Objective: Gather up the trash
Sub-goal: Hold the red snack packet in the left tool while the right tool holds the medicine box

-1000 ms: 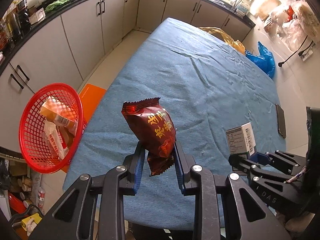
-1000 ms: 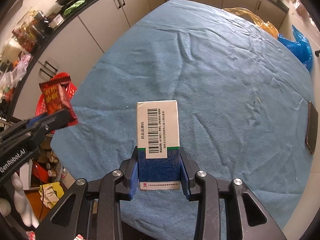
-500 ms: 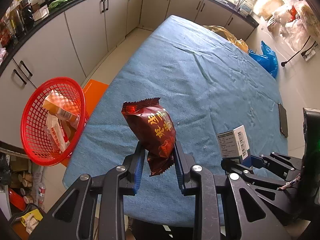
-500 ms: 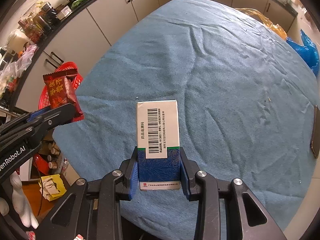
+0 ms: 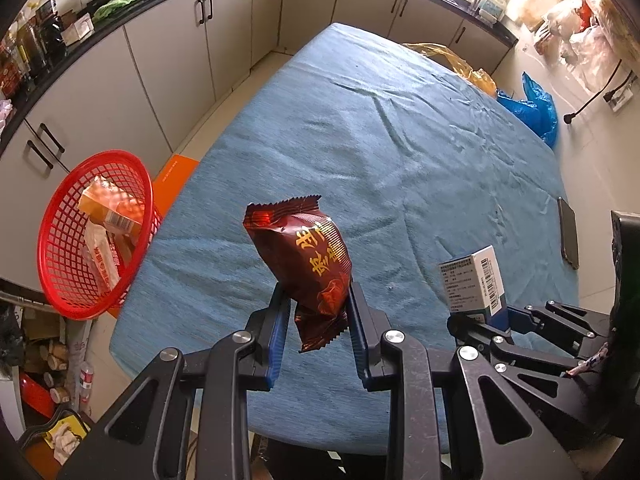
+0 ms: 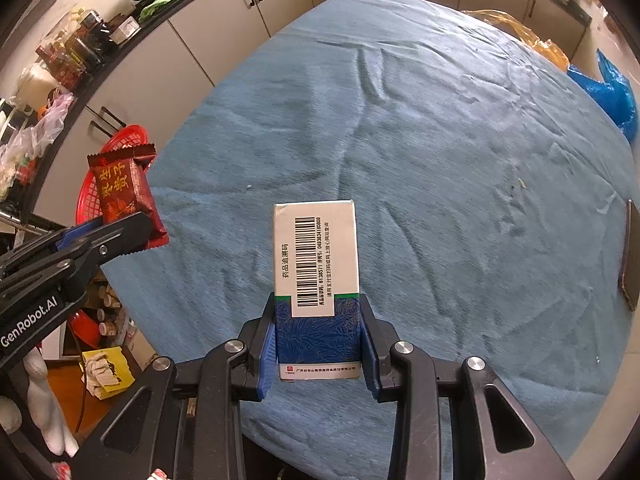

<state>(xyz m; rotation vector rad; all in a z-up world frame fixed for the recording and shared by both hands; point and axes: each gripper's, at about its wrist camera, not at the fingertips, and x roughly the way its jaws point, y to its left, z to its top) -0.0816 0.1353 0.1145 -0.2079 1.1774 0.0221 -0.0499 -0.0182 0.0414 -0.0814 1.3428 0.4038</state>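
**Two loads held, one basket off to the left**

Both tongs are loaded. The left gripper [image 5: 318, 312] is clenched on a dark red snack packet [image 5: 306, 256], pinched near its lower end so the packet stands up and leans a little away from the camera, its crimped top edge highest. The right gripper [image 6: 318, 322] is clamped on a blue-and-white medicine box [image 6: 316, 280], held upright by its lower, blue part, barcode label facing the camera and its long axis running straight up out of the jaws.

What the next move seems to turn on is the red basket [image 5: 60, 216]. From the left tongs it lies to the left and forward, beyond the left edge of the blue-covered table [image 5: 400, 152] and lower than the tabletop; it already holds an orange carton and a white wrapper. From the right tongs the same basket [image 6: 120, 138] shows only as a sliver of rim, mostly hidden behind the packet [image 6: 124, 196] and the left gripper [image 6: 100, 236].

So the left hand is plainly the nearer of the two, and its packet looks the likelier first drop: a swing leftward past the table edge, then release over the open mouth. The box would have to cross the left tongs' space to get there. A dark phone [image 5: 568, 232] lies flat on the cloth, far right of both tongs.
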